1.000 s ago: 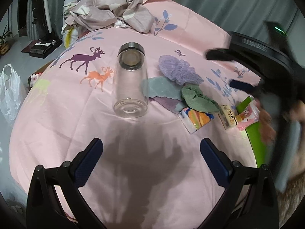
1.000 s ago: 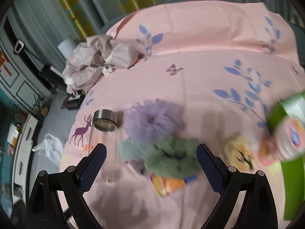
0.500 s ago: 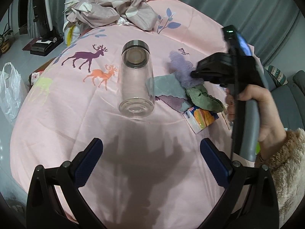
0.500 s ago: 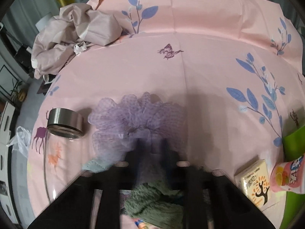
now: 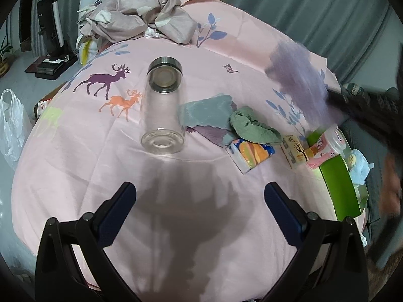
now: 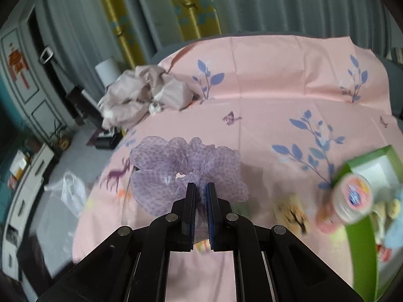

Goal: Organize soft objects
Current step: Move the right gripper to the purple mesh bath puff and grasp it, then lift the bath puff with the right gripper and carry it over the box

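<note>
Our right gripper (image 6: 200,188) had its fingers pressed almost together on the purple scrunchie (image 6: 186,168), with only a thin fold of the fabric between the pads. Most of the scrunchie spread ahead of the fingertips and to their left, clear above the pink sheet (image 6: 264,130). Our left gripper (image 5: 200,193) had its fingers wide apart and held nothing; it hung above bare sheet, and the glass bottle (image 5: 163,110) lay ahead of it, between the fingers.

We judged that the step in hand was to carry the scrunchie to the green box (image 6: 362,229), which stood to the right of the right fingers and already held a blue plush toy (image 5: 359,167). To do it well we needed to keep the squeeze firm, because the hold was only on the edge of thin cloth, and to pass above the pink cup (image 6: 351,196) leaning at the box edge, so that nothing was knocked over.

As a ring, the scrunchie had no real long axis; its flat face was turned toward the wrist camera and its small hole sat just ahead of the fingertips. In the left view it was only a blurred purple patch far to the right.

The green scrunchie (image 5: 254,128) and the grey cloth (image 5: 205,112) lay on the sheet, ahead of the left fingers and a little to the right.
</note>
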`<state>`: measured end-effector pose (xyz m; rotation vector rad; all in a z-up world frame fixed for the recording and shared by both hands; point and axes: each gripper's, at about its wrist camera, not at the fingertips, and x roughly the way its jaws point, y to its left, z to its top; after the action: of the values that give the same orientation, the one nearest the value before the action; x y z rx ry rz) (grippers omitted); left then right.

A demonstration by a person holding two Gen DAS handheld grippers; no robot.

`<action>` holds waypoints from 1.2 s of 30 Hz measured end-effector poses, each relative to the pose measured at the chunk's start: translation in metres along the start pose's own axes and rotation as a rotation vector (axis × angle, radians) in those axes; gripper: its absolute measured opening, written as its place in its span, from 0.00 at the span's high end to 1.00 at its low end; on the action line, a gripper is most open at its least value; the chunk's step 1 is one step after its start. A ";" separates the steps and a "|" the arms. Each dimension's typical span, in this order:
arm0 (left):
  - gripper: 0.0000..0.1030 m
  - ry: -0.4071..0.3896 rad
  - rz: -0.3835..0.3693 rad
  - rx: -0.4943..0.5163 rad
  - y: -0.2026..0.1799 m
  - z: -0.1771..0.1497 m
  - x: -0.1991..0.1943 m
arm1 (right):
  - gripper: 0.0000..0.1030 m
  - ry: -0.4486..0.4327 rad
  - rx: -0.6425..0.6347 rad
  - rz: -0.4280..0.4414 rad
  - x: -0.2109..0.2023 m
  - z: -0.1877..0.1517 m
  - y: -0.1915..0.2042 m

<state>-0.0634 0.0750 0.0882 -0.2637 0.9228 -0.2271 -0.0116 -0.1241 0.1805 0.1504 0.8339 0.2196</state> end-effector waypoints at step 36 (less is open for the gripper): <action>0.47 0.225 -0.175 0.145 -0.065 -0.049 0.052 | 0.42 0.331 0.291 0.176 0.032 -0.118 -0.057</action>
<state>-0.0782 -0.0081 0.0413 -0.1871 1.1009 -0.4907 -0.0710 -0.1653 0.0670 0.4715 1.1816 0.2927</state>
